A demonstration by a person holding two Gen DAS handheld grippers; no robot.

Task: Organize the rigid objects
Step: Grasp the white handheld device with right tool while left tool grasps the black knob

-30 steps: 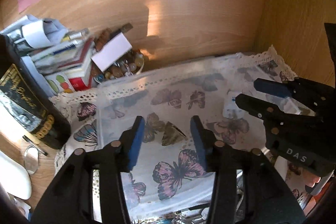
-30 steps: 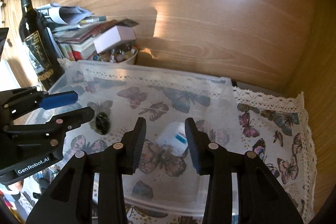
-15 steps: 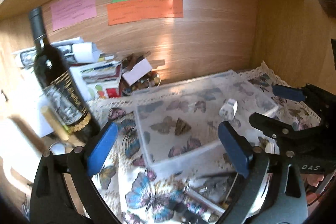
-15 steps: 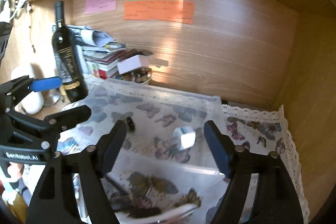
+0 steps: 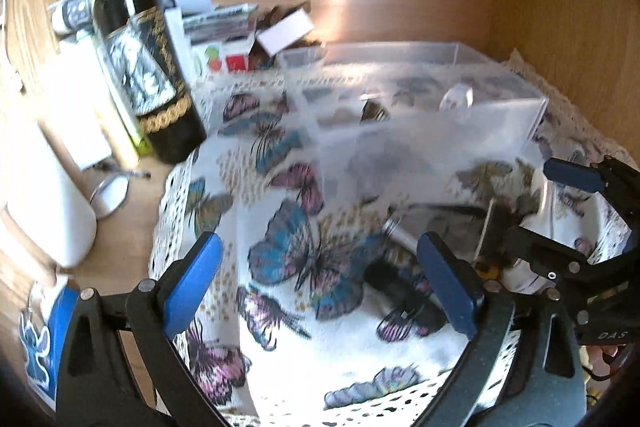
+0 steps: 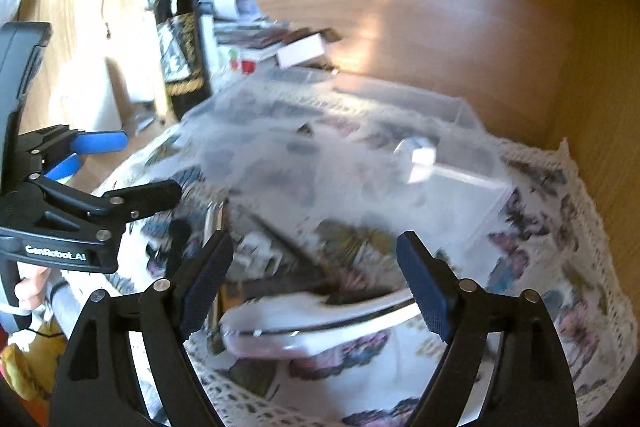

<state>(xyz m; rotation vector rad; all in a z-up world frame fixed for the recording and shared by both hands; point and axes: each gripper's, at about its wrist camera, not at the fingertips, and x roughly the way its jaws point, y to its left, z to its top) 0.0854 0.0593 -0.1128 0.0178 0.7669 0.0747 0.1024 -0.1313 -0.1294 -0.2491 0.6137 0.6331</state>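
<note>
A clear plastic box (image 5: 432, 131) stands on the butterfly cloth (image 5: 304, 259) and holds a small white object (image 5: 456, 98) and a small dark object (image 5: 372, 111). The box (image 6: 400, 163) and the white object (image 6: 416, 155) also show in the right wrist view. Several loose small objects (image 5: 404, 291) lie on the cloth in front of the box. My left gripper (image 5: 320, 287) is open and empty over the cloth. My right gripper (image 6: 316, 283) is open and empty above a white curved object (image 6: 312, 319) and dark sticks (image 6: 288, 243).
A dark wine bottle (image 5: 144, 55) stands at the left, before a stack of books and papers (image 5: 216, 23). A white container (image 5: 44, 195) and a small round mirror (image 5: 110, 191) sit on the wooden desk. Wooden walls close the back and right.
Both grippers have pulled back and away from the box, and their jaws have opened wide. The white and dark objects stay inside the box. The loose objects on the near cloth have come into view.
</note>
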